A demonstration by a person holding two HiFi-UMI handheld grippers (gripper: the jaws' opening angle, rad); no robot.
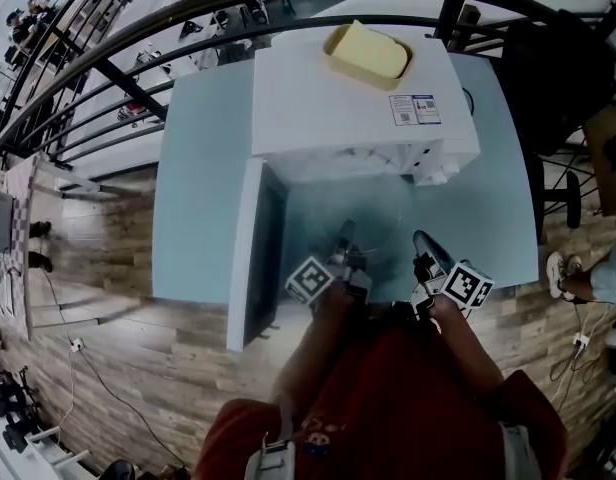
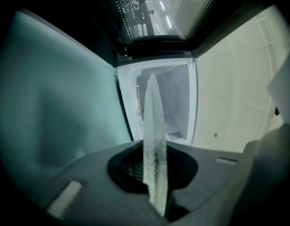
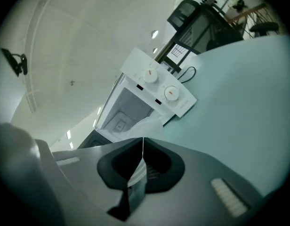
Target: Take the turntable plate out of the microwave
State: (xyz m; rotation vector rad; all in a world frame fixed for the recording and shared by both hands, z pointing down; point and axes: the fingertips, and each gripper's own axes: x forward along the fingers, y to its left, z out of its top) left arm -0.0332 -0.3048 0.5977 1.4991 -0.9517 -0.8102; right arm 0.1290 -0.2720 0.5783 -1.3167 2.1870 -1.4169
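My left fingers (image 2: 88, 173) fill the bottom of the left gripper view, pressed onto the turntable plate (image 2: 154, 126). It runs out from between them edge-on as a thin pale blade, straight towards the open cavity of the microwave (image 2: 168, 102). My right fingers (image 3: 206, 173) are pressed together too. In the right gripper view their seam is a hairline with a sliver of glass caught in it, and the rest of the plate shows as a pale curve just beyond their tips.

So I am pinching the rim nearest my body at two spots side by side. The whole disc reaches away from me, towards the oven mouth. I judge it to be already out of the cavity and held in the air above the blue surface (image 1: 203, 188), lying roughly level with that surface and not resting on it.

Everything now turns on that overhang: the weight sits ahead of both grips, so the far edge will want to dip. The open door (image 1: 250, 258) stands close on my left side, so my left hand has less room than my right. I would lower the plate straight down in front of me, or ease it to the right.
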